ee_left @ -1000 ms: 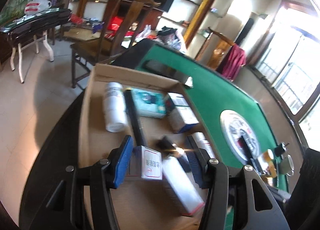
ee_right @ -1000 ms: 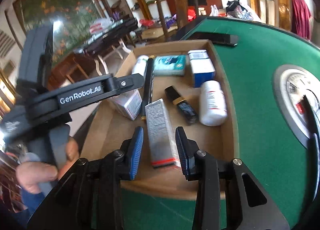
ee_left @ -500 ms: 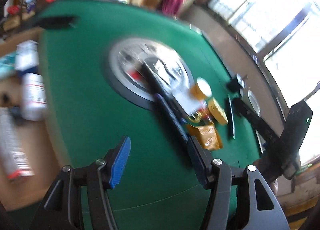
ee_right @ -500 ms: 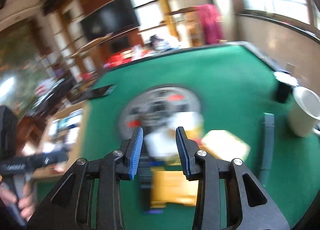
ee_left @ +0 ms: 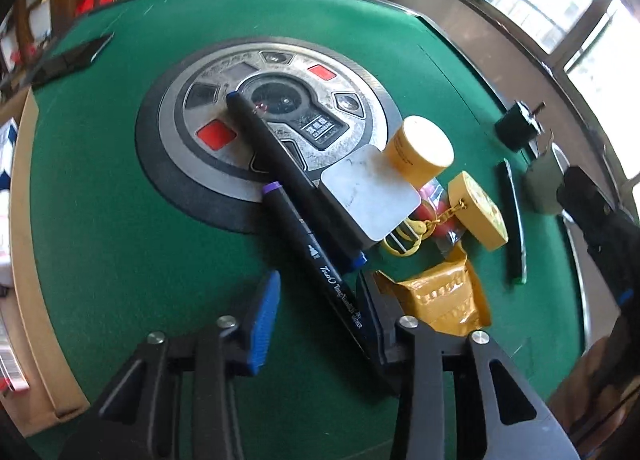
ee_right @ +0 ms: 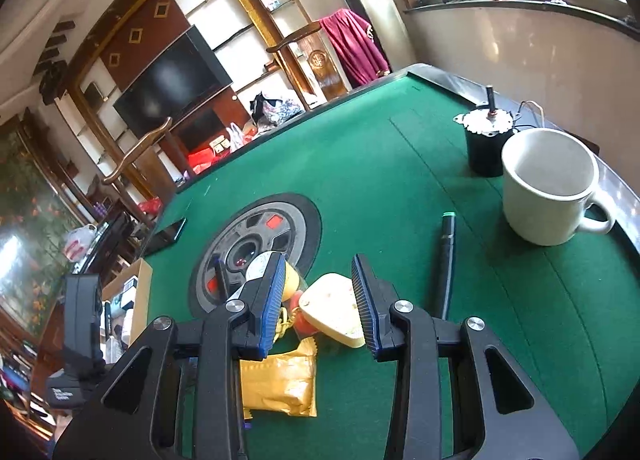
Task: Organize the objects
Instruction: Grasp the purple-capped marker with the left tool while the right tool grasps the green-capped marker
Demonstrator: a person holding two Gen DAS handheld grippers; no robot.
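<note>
The green felt table [ee_left: 100,220] is soft and napped, with a round metal control plate [ee_left: 280,116] at its centre, hard and worn. At about 9 o'clock from the plate lies the cardboard box [ee_left: 24,220], where the sorted things seem to go. The white ceramic mug [ee_right: 548,184], smooth and heavy, stands at 2 o'clock in the right wrist view, well apart from the pile. The left gripper [ee_left: 316,312] has its jaws closing around the black marker [ee_left: 316,256], a slim smooth cylinder lying between the pads at 12 o'clock; the pads do not yet press it. It should be squeezed square across the barrel, since a round plastic body will likely roll or pivot. The right gripper [ee_right: 318,300] stands apart, empty, hovering over the pale yellow wedge charm [ee_right: 332,308]. A crinkled gold foil packet [ee_right: 280,384] lies just beside, at 6 o'clock, slippery and easily crushed.
</note>
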